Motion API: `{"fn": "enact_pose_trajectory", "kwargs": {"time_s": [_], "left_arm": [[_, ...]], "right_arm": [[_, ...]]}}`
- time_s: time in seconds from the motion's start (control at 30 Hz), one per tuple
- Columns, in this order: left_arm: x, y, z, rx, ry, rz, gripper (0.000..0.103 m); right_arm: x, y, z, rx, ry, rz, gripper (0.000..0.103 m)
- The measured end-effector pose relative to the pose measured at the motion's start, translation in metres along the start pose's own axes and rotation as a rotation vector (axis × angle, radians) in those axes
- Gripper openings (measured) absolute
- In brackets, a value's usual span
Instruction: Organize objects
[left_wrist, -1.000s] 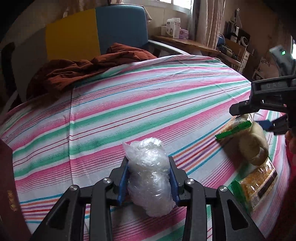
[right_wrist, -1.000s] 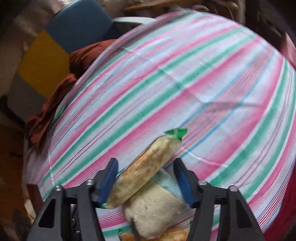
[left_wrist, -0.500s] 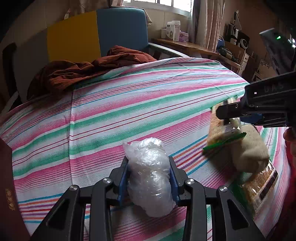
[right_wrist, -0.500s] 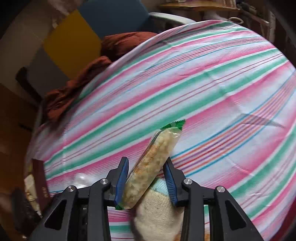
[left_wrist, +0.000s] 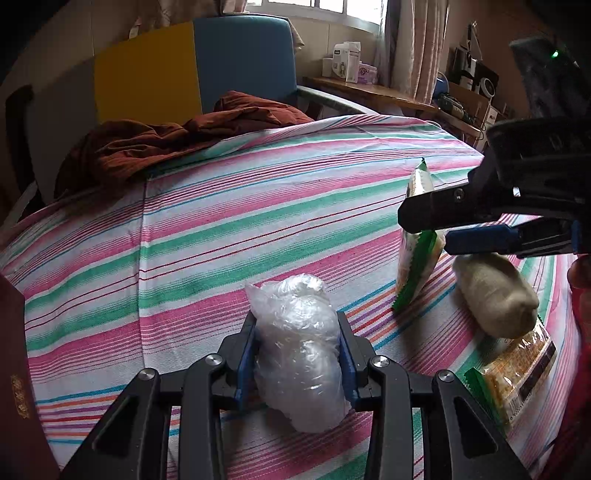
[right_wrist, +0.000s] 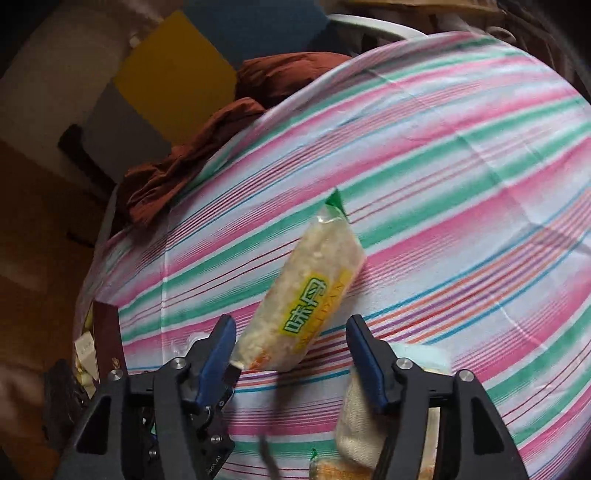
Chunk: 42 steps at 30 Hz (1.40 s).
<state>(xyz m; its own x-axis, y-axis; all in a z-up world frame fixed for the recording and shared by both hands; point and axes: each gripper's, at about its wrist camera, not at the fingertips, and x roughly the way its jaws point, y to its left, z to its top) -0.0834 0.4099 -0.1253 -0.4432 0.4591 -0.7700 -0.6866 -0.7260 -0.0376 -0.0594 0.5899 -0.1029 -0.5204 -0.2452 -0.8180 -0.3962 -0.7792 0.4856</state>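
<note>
My left gripper (left_wrist: 297, 354) is shut on a crumpled clear plastic bag (left_wrist: 299, 354) that rests on the striped cloth (left_wrist: 221, 221). My right gripper (right_wrist: 290, 354) is open. A green-edged snack packet (right_wrist: 314, 291) lies loose between its jaws, tilted, its lower corner touching the left jaw. In the left wrist view the same packet (left_wrist: 417, 258) hangs or stands on end just under the right gripper (left_wrist: 428, 225). A beige rolled sock (left_wrist: 495, 295) lies to the right, partly on a second snack packet (left_wrist: 513, 373).
A rust-brown cloth (left_wrist: 177, 140) is heaped at the far edge of the cloth-covered surface. A yellow and blue chair back (left_wrist: 192, 66) stands behind it. A dark red box (left_wrist: 18, 369) stands at the left edge. A wooden shelf with boxes (left_wrist: 354, 74) is far right.
My right gripper has opened and let go of the snack packet, which has swung upright and slipped down. My left gripper still holds the plastic bag in place.
</note>
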Motion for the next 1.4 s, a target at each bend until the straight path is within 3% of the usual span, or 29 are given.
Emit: {"fn": "enact_pose_trajectory", "kwargs": {"time_s": [0.07, 0.43, 0.5, 0.57, 0.73, 0.83, 0.97, 1.17, 1.27, 1.33, 1.4], "left_arm": [[0.000, 0.000, 0.000, 0.001, 0.000, 0.001, 0.040], [0.000, 0.000, 0.000, 0.005, 0.000, 0.005, 0.040], [0.000, 0.000, 0.001, 0.007, -0.001, 0.007, 0.040], [0.000, 0.000, 0.001, 0.006, -0.001, 0.006, 0.040], [-0.001, -0.001, 0.000, 0.009, -0.002, 0.010, 0.040], [-0.001, -0.001, 0.000, 0.011, -0.002, 0.012, 0.040], [0.000, -0.002, 0.000, 0.013, -0.003, 0.015, 0.040], [-0.001, -0.001, -0.001, 0.010, -0.003, 0.011, 0.040], [-0.001, -0.001, -0.001, 0.008, -0.003, 0.009, 0.040], [-0.001, 0.000, 0.000, 0.006, -0.003, 0.008, 0.040], [-0.001, 0.000, 0.000, 0.008, -0.003, 0.009, 0.040]], "right_arm": [[0.004, -0.001, 0.003, 0.026, 0.008, 0.018, 0.071], [0.018, 0.002, 0.013, -0.004, 0.014, -0.045, 0.071], [0.017, 0.004, 0.012, -0.035, 0.011, -0.075, 0.060], [0.022, 0.008, 0.010, -0.073, 0.031, -0.113, 0.041], [0.024, 0.026, 0.003, -0.180, 0.027, -0.148, 0.028], [0.020, 0.034, 0.003, -0.209, 0.021, -0.040, 0.024], [0.029, 0.039, -0.001, -0.236, 0.063, -0.023, 0.024], [0.026, 0.029, 0.002, -0.209, 0.019, -0.167, 0.029], [0.020, 0.023, 0.006, -0.175, -0.020, -0.220, 0.048], [0.014, 0.020, 0.008, -0.151, -0.046, -0.197, 0.049], [0.010, 0.018, 0.009, -0.133, -0.051, -0.160, 0.059]]}}
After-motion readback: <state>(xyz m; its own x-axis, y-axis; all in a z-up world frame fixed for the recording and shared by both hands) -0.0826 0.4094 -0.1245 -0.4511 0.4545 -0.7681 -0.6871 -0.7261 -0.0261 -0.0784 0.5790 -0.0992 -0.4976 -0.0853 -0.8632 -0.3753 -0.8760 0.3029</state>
